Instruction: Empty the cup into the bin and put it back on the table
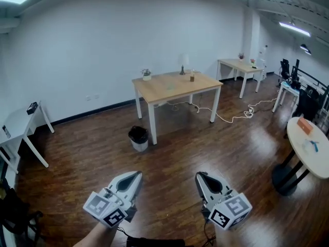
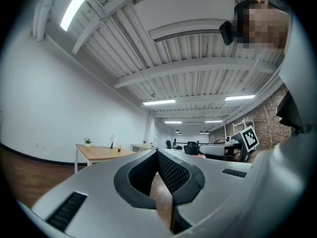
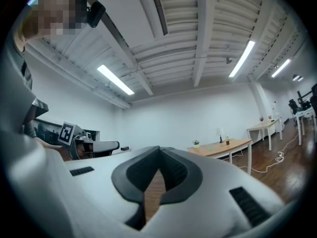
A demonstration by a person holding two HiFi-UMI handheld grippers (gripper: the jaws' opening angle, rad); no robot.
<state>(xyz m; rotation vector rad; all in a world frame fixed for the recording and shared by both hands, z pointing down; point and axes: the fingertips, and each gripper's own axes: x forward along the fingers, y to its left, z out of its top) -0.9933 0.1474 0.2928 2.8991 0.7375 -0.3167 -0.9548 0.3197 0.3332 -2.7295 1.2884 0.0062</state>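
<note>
My left hand-held gripper [image 1: 136,175] and right hand-held gripper [image 1: 199,175]: jaws closed tip to tip, gripping nothing. Small brownish cup [image 1: 192,78] stands on the far light wooden bench [image 1: 154,90]; black-lined waste bin [image 1: 138,138] sits beside the bench leg.

We hold the left hand-held gripper [image 1: 138,174] and the right hand-held gripper [image 1: 198,175] low over the floor [image 1: 180,153], side by side and apart, each with its jaws together at the tip. Well ahead of them stands the bench [image 1: 169,89]. A small plant [image 1: 146,74] is at its rear left corner, a lamp [image 1: 183,65] at the rear edge, and a small brown thing [image 1: 192,78] just beside the lamp. The bin [image 1: 138,138] stands on the floor near the bench's front left leg.
</note>
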